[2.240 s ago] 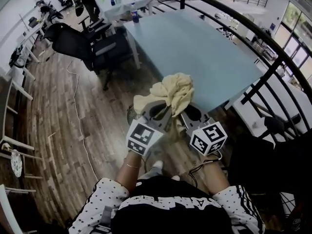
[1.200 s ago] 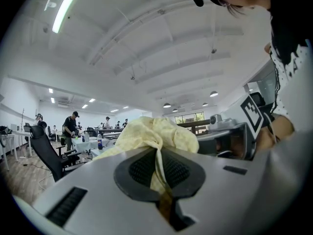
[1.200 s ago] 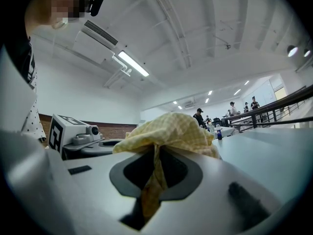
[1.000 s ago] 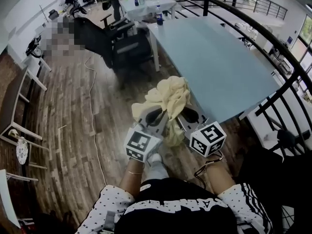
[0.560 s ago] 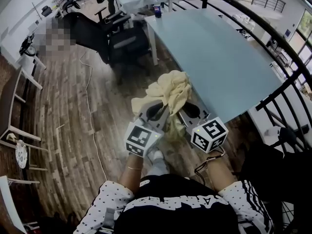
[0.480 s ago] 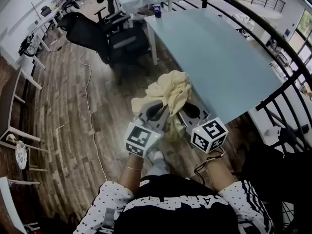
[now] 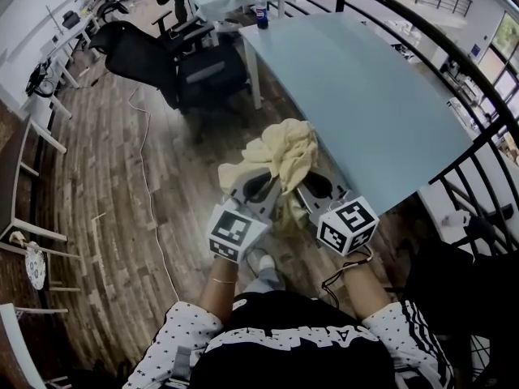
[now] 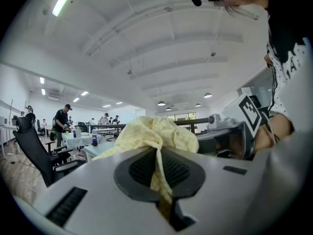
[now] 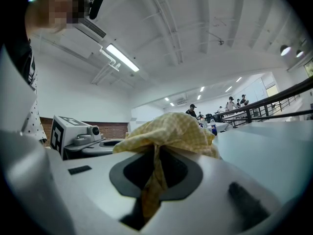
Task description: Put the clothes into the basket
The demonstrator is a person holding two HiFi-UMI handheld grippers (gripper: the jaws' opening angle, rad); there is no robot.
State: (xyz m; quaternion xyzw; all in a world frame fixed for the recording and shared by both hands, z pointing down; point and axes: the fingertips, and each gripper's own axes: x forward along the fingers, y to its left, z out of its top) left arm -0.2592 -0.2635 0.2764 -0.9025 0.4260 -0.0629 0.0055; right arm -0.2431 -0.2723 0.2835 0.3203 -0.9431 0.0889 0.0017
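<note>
A crumpled pale yellow checked cloth [image 7: 281, 150] is held up in the air in front of the person, over the wooden floor near the corner of a table. My left gripper [image 7: 258, 186] and right gripper [image 7: 310, 188] sit side by side under it, both pointing roughly level. In the left gripper view the cloth [image 8: 152, 132] bunches over the jaws, and a fold of it is pinched in my shut left gripper [image 8: 159, 166]. The right gripper view shows the same cloth [image 9: 172, 130] with a strand clamped in my shut right gripper [image 9: 155, 173]. No basket shows in any view.
A long light blue table [image 7: 365, 79] stretches ahead to the right, with a bottle [image 7: 262, 16] at its far end. Black office chairs [image 7: 166, 59] stand to the left of it. A black railing [image 7: 480, 128] curves along the right. A cable [image 7: 148, 209] trails across the floor.
Both grippers moved along together with the cloth, so the table and chairs shifted a little in the head view. The hold on the cloth is the same.
</note>
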